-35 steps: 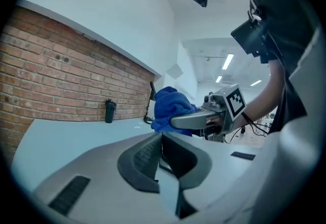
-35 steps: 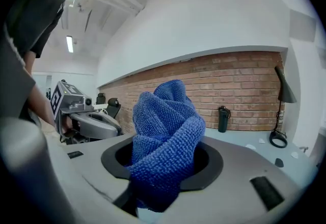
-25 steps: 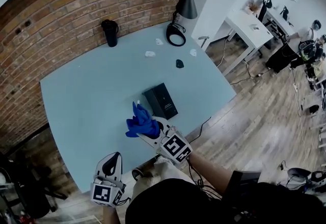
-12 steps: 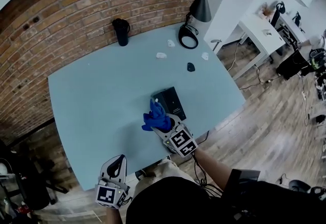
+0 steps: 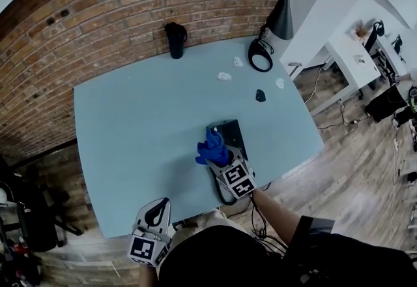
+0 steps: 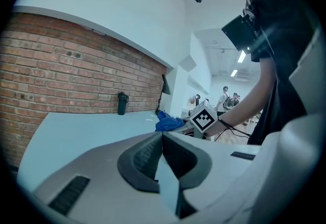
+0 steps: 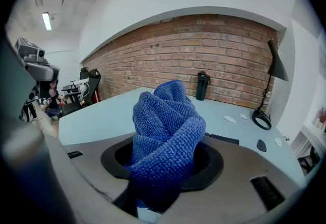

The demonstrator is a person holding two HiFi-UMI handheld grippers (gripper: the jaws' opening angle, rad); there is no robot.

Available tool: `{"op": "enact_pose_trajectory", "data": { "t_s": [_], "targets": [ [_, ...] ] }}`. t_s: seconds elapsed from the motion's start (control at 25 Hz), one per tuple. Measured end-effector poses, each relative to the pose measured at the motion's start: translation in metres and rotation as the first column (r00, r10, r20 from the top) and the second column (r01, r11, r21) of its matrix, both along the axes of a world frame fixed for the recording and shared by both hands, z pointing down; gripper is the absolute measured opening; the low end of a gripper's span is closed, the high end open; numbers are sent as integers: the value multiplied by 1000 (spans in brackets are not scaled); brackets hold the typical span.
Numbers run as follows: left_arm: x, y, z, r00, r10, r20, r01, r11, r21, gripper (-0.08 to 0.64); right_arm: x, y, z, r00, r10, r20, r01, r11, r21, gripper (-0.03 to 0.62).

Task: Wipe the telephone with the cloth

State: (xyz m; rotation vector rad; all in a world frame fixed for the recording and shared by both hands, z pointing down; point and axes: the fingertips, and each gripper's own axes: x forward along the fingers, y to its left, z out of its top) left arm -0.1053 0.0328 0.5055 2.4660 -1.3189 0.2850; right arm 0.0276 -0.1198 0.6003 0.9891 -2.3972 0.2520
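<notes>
The black telephone (image 5: 231,137) lies on the pale blue table (image 5: 130,142), near its front edge. A bunched blue cloth (image 5: 211,147) overlaps the telephone's left side. My right gripper (image 5: 220,160) is shut on the cloth and reaches in from the front. In the right gripper view the cloth (image 7: 165,126) stands up out of the right gripper (image 7: 162,172) and hides most of the telephone, of which only a dark strip (image 7: 224,139) shows. My left gripper (image 5: 154,214) hangs at the table's front edge, shut and holding nothing; in its own view the left gripper (image 6: 162,136) points along the table.
A black tumbler (image 5: 175,39) stands by the brick wall. A black lamp (image 5: 281,15) with a ring base (image 5: 260,55) is at the far right corner. Small white scraps (image 5: 224,75) and a small black object (image 5: 260,94) lie beyond the telephone. A cable (image 5: 225,196) loops off the front edge.
The right gripper has carried the cloth from beside the telephone's near left corner onto its left side. The head view has shifted. The left gripper has stayed by the front edge.
</notes>
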Motion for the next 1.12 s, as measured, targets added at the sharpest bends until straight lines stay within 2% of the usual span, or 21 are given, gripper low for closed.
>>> {"op": "enact_pose_trajectory", "data": {
  "t_s": [0.4, 0.64, 0.8, 1.12],
  "targets": [
    [-16, -1, 1, 997, -80, 7, 80, 997, -2, 0, 20, -70, -1, 993, 64, -96, -61, 998, 35, 215],
    [-13, 2, 2, 995, -97, 15, 98, 995, -15, 0, 30, -98, 19, 988, 65, -141, -64, 998, 8, 215],
    [-9, -1, -2, 995, -98, 16, 98, 994, -38, 0, 34, -108, 25, 989, 80, -127, -80, 997, 4, 215],
    [2, -3, 8, 998, -62, 24, 62, 998, -23, 0, 33, -109, 28, 993, 87, -79, -88, 996, -21, 215]
  ]
}}
